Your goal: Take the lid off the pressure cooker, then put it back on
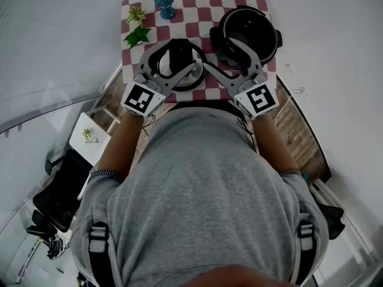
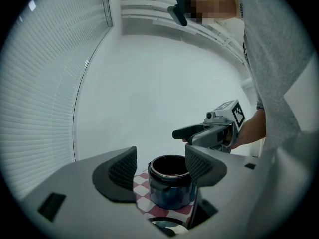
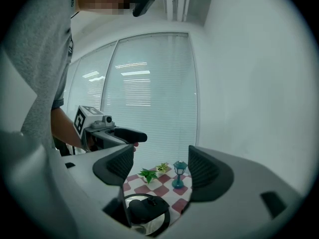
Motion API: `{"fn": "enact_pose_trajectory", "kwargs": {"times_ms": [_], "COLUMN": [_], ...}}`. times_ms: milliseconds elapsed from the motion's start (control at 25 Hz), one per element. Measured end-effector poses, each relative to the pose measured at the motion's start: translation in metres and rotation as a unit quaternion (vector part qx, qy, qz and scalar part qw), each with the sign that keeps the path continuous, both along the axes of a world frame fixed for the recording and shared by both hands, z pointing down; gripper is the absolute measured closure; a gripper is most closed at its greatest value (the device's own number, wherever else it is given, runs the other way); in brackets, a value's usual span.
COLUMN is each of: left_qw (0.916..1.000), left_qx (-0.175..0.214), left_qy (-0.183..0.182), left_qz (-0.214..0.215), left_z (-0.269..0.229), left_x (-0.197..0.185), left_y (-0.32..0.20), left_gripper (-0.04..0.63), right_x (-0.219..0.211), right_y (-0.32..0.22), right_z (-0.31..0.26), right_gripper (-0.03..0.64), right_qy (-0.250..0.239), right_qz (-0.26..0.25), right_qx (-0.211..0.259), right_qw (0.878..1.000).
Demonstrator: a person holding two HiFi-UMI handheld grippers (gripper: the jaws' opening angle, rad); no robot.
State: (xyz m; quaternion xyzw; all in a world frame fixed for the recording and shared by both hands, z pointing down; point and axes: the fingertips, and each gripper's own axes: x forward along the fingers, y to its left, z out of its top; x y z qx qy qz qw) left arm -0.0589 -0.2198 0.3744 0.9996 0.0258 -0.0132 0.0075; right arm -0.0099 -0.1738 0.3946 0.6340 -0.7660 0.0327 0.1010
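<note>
The black pressure cooker pot (image 1: 248, 31) stands uncovered at the back right of the checkered table (image 1: 197, 2). Its lid (image 1: 179, 64) lies flat on the cloth to the pot's left. My left gripper (image 1: 176, 58) hovers over the lid, open and holding nothing; in the left gripper view the pot (image 2: 169, 185) shows between the jaws, with the right gripper (image 2: 209, 133) beyond. My right gripper (image 1: 221, 55) hangs open between lid and pot. In the right gripper view the lid (image 3: 144, 210) lies below the open jaws, and the left gripper (image 3: 107, 131) is beyond.
A blue toy lantern (image 1: 166, 6) and two small green plants (image 1: 136, 26) sit at the table's back left. A black chair (image 1: 60, 190) and a small white stand (image 1: 90, 136) are on the floor to the left. Window blinds (image 3: 144, 108) line the left wall.
</note>
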Motion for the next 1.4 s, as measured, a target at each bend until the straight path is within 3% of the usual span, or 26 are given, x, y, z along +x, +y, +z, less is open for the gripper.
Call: {"fn": "enact_pose_trajectory", "kwargs": {"times_ms": [520, 840, 1080, 1280, 1400], "left_qw": [0.9999, 0.9994, 0.9937, 0.9782, 0.9703], "left_qx": [0.008, 0.024, 0.039, 0.086, 0.1], "left_qy": [-0.004, -0.02, -0.101, -0.179, -0.208], "left_qz": [-0.008, -0.016, 0.029, 0.061, 0.073], "left_z": [-0.003, 0.01, 0.053, 0.096, 0.119], "left_x": [-0.003, -0.008, -0.009, -0.013, -0.016], "left_y": [-0.007, -0.011, -0.004, 0.0, -0.002], "left_gripper": [0.265, 0.265, 0.264, 0.264, 0.264], "right_x": [0.003, -0.006, -0.015, -0.031, -0.038], "right_y": [-0.003, -0.009, -0.019, -0.024, -0.027], "right_z": [-0.001, 0.014, 0.05, 0.083, 0.104], "right_gripper": [0.258, 0.261, 0.265, 0.264, 0.264], "right_qy": [0.007, 0.017, 0.021, 0.036, 0.042], "right_qz": [-0.008, -0.033, -0.064, -0.102, -0.126], "right_qx": [-0.005, -0.031, -0.101, -0.168, -0.204], "right_qw": [1.0, 0.999, 0.993, 0.98, 0.97]}}
